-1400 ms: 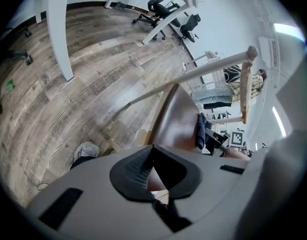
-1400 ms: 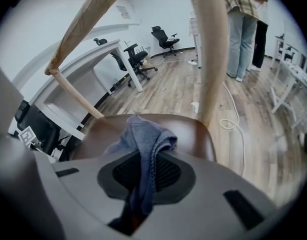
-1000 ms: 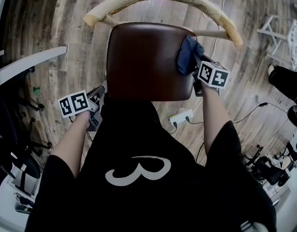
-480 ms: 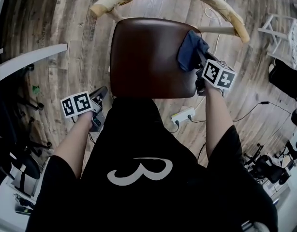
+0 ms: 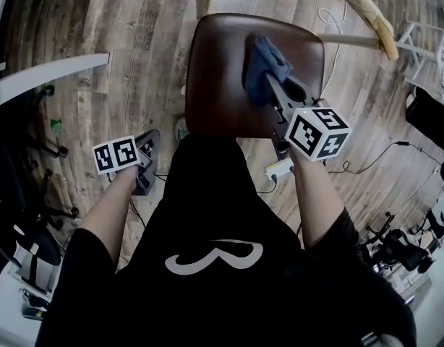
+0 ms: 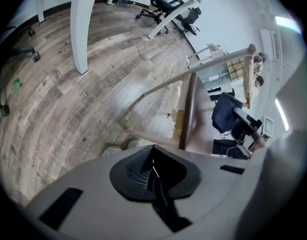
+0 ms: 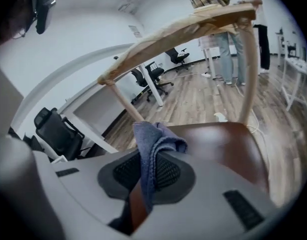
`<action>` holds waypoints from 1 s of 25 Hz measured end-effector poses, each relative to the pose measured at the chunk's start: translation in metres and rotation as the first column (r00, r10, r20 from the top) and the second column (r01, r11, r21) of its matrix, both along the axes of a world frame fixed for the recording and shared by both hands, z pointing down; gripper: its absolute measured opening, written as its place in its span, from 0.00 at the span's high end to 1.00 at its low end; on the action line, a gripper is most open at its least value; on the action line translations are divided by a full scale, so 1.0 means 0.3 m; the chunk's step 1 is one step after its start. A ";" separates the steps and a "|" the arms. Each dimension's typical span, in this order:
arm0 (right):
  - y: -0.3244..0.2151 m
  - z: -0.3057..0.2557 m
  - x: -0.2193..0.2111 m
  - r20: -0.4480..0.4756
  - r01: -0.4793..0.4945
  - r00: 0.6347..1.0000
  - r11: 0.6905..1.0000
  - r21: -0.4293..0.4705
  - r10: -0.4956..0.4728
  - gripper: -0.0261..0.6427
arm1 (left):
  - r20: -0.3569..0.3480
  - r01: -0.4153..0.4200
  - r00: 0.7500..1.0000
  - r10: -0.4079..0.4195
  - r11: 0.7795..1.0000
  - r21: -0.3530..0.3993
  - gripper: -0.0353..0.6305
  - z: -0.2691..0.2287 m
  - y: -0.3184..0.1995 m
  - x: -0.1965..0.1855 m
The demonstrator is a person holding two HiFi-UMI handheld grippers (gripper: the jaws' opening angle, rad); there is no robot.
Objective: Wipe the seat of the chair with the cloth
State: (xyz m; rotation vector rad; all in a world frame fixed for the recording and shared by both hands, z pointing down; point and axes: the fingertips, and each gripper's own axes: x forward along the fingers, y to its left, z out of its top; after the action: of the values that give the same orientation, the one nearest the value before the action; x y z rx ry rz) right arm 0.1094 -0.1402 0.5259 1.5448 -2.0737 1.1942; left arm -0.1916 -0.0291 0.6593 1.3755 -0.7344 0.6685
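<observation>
The chair's brown seat [image 5: 218,78] lies under me in the head view, its pale curved backrest [image 5: 352,6] at the far side. A dark blue cloth [image 5: 263,65] rests bunched on the seat's right half, and my right gripper [image 5: 271,85] is shut on it. In the right gripper view the cloth [image 7: 152,146] stands folded between the jaws above the seat [image 7: 228,146]. My left gripper [image 5: 148,144] hangs off the seat's near left corner over the floor. Its jaws [image 6: 153,166] are shut with nothing in them. From the left gripper view, the cloth [image 6: 224,111] shows beyond the seat edge [image 6: 190,111].
A white power strip [image 5: 280,170] with cables lies on the wooden floor by the seat's near right corner. A white desk edge [image 5: 48,78] runs at left, with office chairs below it. A white rack [image 5: 433,49] stands at right. People [image 7: 228,29] stand behind the backrest.
My right gripper has dragged the cloth from the seat's right edge in toward its middle. The left gripper has stayed by the near left corner.
</observation>
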 end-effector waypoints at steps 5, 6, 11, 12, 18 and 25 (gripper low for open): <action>0.010 -0.017 -0.359 0.219 0.086 0.972 0.996 0.000 -0.084 0.89 | 0.001 -0.004 1.000 0.004 1.000 -0.002 0.93 0.005 0.033 -0.080; 0.014 -0.014 -0.424 0.271 0.102 0.958 0.995 -0.008 -0.096 0.89 | 0.000 -0.009 1.000 0.009 1.000 -0.002 0.93 0.005 0.041 -0.092; 0.029 0.026 -0.590 0.380 0.131 0.919 0.991 -0.039 -0.106 0.89 | -0.005 -0.026 1.000 0.026 1.000 0.004 0.93 -0.009 0.065 -0.148; 0.026 0.039 -0.592 0.390 0.118 0.917 0.992 -0.046 -0.091 0.89 | -0.005 -0.019 1.000 0.019 1.000 -0.001 0.93 -0.006 0.069 -0.165; 0.003 0.180 -0.515 0.339 0.049 0.941 0.992 -0.113 -0.008 0.89 | 0.059 0.090 0.994 -0.087 0.994 -0.059 0.93 0.082 0.132 -0.328; 0.026 0.273 -0.397 0.238 0.031 0.971 0.985 -0.168 0.010 0.89 | 0.036 0.077 0.997 -0.075 0.994 -0.083 0.93 0.078 0.190 -0.240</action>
State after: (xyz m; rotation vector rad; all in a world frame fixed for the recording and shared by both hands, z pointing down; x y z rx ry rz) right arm -0.0097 -0.1324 0.6079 1.3679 -2.0536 1.5772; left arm -0.2635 0.0279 0.6827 1.2561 -0.7729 0.6564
